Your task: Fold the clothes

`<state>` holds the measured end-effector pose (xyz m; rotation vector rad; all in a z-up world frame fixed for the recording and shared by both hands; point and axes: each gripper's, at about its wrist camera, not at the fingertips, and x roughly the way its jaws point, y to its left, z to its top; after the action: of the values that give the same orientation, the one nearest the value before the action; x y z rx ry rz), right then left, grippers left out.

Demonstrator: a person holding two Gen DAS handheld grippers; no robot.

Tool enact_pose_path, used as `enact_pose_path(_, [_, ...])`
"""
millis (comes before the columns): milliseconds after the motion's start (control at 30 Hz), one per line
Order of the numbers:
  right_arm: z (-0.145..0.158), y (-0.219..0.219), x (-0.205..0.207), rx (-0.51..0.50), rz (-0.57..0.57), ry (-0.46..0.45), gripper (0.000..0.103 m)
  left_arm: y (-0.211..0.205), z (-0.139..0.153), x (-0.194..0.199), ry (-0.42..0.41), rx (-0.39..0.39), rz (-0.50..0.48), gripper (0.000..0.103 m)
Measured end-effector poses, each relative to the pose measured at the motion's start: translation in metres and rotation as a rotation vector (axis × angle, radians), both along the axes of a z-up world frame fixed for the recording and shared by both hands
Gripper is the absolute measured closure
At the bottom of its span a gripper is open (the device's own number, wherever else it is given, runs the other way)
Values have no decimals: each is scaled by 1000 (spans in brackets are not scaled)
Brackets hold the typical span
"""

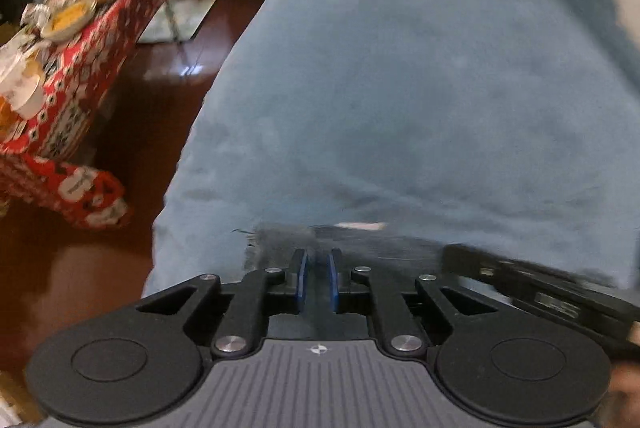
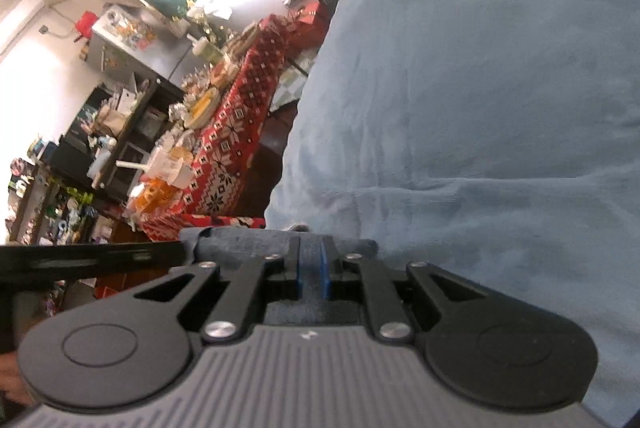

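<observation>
Blue bedspread (image 1: pixel 400 88); both tools pinch dark cloth (image 2: pixel 312 248)

No legible text; white marks on red cloth (image 1: pixel 86 196) perhaps lettering, blurred.

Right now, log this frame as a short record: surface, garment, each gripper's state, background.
surface: light blue blanket
garment: dark blue cloth, pinched at its edge
left gripper: jaws close together, dark cloth between them
right gripper: shut on the dark cloth
background: table with red patterned cloth, dishes on top
image quality: left view motion-blurred
</observation>
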<state>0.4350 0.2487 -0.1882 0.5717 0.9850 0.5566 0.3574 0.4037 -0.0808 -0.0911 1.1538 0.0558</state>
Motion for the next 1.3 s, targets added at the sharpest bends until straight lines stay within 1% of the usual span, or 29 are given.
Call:
enact_pose_path(100, [-15, 18, 11, -24, 8, 37, 92, 2, -27, 14, 53, 24, 10, 92])
enact_pose_path(167, [-33, 25, 16, -29, 1, 78, 96, 6, -28, 13, 56, 30, 27, 90])
enact_pose_path(200, [-41, 27, 17, -25, -1, 89, 96, 10, -29, 11, 51, 9, 38, 90])
enact_pose_path(233, [-48, 28, 14, -25, -1, 85, 99, 14, -30, 9, 46, -12, 49, 90])
enact_pose_path(267, [-54, 29, 11, -25, -1, 80, 99, 18, -31, 6, 41, -34, 60, 89])
enact_pose_path(333, [-59, 32, 10, -31, 9, 62, 99, 26, -33, 2, 32, -77, 81, 89])
enact_pose_path(400, [-58, 29, 14, -27, -6, 74, 100, 23, -26, -7, 10, -99, 89, 89])
enact_pose_path(433, [-54, 26, 14, -24, -32, 70, 98, 22, -21, -8, 2, -100, 85, 89])
enact_pose_path(467, [-47, 23, 13, -17, -45, 47, 97, 20, -15, -11, -10, -94, 76, 90])
enact_pose_path(500, [-40, 24, 13, -13, -43, 18, 97, 17, -9, -14, -22, -88, 67, 90])
enact_pose_path(600, [-23, 37, 9, -3, 0, -25, 97, 10, 1, -15, -39, -77, 46, 90])
enact_pose_path(667, [-19, 46, 5, 16, 18, -5, 97, 4, 3, -20, -41, -70, 33, 90])
enact_pose_path(733, [-17, 52, -5, 32, 37, 15, 97, -1, 4, -30, -32, -65, 19, 90])
enact_pose_path(800, [-12, 57, -17, 39, 58, 26, 97, -4, 3, -45, -23, -38, 12, 90])
enact_pose_path(867, [-9, 54, -38, 39, 81, 28, 94, -6, 3, -60, -15, -12, 12, 90])
enact_pose_path(967, [-5, 50, -67, 31, 108, 6, 93, -4, 10, -84, -23, -6, 25, 90])
enact_pose_path(1100, [5, 38, -107, 73, 125, 1, 93, -7, 27, -115, -59, -2, 13, 90])
enact_pose_path(1167, [11, 31, -128, 80, 165, -20, 93, -11, 35, -130, -75, 11, 0, 90])
enact_pose_path(1267, [16, 33, -153, 49, 212, -62, 93, -14, 31, -147, -77, 52, -10, 90])
enact_pose_path(1300, [14, 34, -157, 45, 220, -61, 93, -13, 26, -153, -74, 49, 6, 90])
